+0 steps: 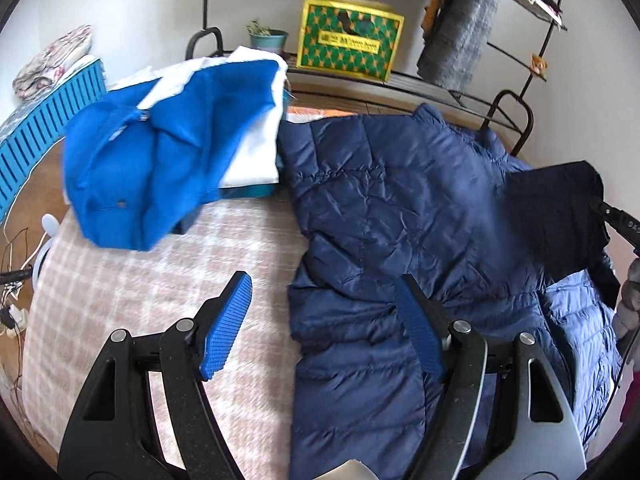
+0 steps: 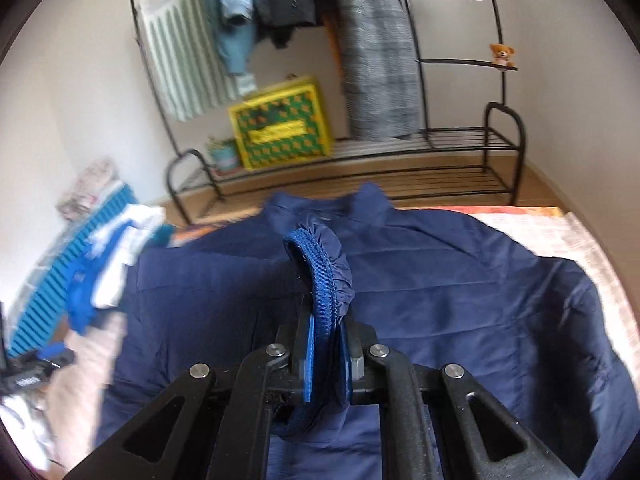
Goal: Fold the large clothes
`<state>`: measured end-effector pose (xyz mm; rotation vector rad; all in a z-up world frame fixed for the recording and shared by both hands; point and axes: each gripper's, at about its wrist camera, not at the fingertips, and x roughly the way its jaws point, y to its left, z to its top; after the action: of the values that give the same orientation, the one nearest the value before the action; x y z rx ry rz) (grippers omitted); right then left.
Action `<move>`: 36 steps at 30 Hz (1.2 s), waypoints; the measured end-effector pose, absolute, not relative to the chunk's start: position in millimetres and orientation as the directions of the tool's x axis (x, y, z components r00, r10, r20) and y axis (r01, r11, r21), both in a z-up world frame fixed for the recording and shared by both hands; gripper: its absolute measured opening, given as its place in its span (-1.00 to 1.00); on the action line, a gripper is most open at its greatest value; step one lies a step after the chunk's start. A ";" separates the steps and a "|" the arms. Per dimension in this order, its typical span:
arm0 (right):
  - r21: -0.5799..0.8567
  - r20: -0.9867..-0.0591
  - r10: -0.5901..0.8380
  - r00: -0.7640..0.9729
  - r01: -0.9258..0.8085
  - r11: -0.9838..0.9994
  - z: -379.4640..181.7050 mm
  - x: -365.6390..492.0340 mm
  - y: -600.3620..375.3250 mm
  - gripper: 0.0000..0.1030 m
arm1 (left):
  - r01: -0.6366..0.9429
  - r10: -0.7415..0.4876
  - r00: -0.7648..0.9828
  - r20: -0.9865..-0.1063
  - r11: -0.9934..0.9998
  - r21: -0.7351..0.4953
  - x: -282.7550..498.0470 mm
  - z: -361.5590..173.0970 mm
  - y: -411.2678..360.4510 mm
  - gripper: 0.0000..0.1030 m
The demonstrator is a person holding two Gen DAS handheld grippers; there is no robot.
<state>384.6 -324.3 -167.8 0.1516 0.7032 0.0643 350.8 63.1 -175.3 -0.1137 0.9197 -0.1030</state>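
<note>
On the left of the bed, a blue slatted plastic crate (image 1: 38, 132) stands at the edge, and beside it a bright blue and white garment (image 1: 160, 160) lies bunched in a heap on the pink and white checked blanket (image 1: 160, 280). Over that blanket hovers the left gripper (image 1: 324, 324), its blue ribbed pads spread wide apart with nothing between them — the left pad above bare blanket, the right pad above the jacket's edge. Right of the heap, a navy quilted puffer jacket (image 1: 400, 208) lies spread flat on the bed, its long axis running away from the cameras, collar (image 2: 368, 196) pointing toward the black metal clothes rack (image 2: 500, 152) against the far wall. A yellow and green patterned box (image 1: 350, 40) sits on that rack's lower shelf. Over the jacket's middle, the right gripper (image 2: 326, 356) is clamped on the elastic-trimmed sleeve cuff (image 2: 320, 272) — the cuff lifted above the jacket body and curling up over the pads.
</note>
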 end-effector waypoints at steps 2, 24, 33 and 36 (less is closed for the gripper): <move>0.148 -0.662 0.089 0.745 0.013 0.989 -179.6 393.3 -337.6 -0.84 | 0.037 -0.150 0.586 -0.796 0.987 -0.159 358.5 -181.6 57.9 0.48; -0.017 -0.810 -0.098 0.579 0.143 0.990 -253.1 427.8 -365.8 -0.41 | 0.099 -0.172 0.641 -0.748 0.985 -0.141 350.4 -161.8 25.6 0.48; 0.138 -0.707 -0.005 0.707 0.145 0.980 -164.5 340.9 -400.7 -0.01 | 0.144 -0.245 0.664 -0.706 0.969 -0.200 338.6 -140.6 13.6 0.48; 0.146 -0.695 -0.024 0.719 0.174 0.974 -147.6 302.0 -416.6 -0.01 | 0.176 -0.253 0.668 -0.700 0.967 -0.182 330.2 -137.0 4.7 0.48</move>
<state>302.0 -416.6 -147.6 0.2075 0.7624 -0.1103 330.2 4.7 -137.0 -0.1019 0.8041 -0.2422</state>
